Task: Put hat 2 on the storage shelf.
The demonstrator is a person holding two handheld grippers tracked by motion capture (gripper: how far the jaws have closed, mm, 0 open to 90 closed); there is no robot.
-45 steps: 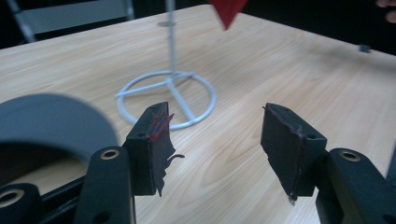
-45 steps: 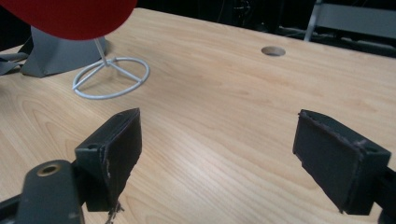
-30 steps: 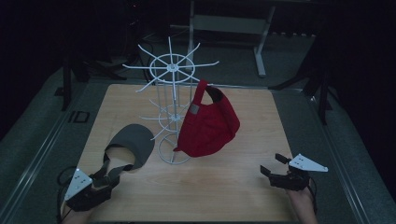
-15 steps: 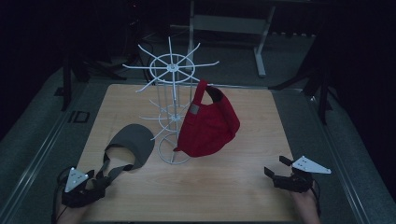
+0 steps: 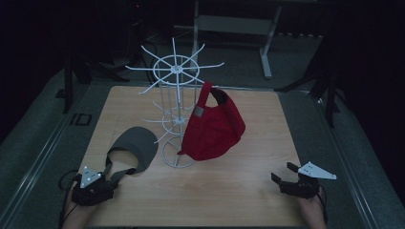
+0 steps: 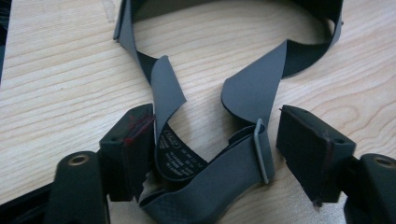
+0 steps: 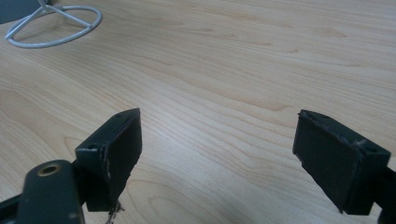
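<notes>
A: Both grippers moved back toward the near edge since a second ago. Left gripper [image 5: 109, 177] dropped lower-left, right gripper [image 5: 286, 174] lower-right.

B: Left state?

A: Jaws spread apart, nothing pinched. In the left gripper view the grey visor's strap [image 6: 219, 172] loops between them, touching neither pad as far as I can see. Buckle [image 6: 261, 149] sits just beside the right-hand jaw.

B: Visor itself?

A: Grey visor [image 5: 136, 145] flat on the wooden table [image 5: 229, 200], left front, brim just beside the wire rack's base ring [image 5: 177, 156]. Strap trails toward the near edge.

B: Right one?

A: Also released, jaws wide, bare wood between them. Rack base shows far top left in its view.

B: Rack?

A: White wire rack [image 5: 174, 71] upright at table centre, red cap [image 5: 212, 126] hanging off one arm on its right side, low edge near the tabletop.

B: Room?

A: Open wood across the near middle between the grippers, and right of the cap out to the right edge.
</notes>
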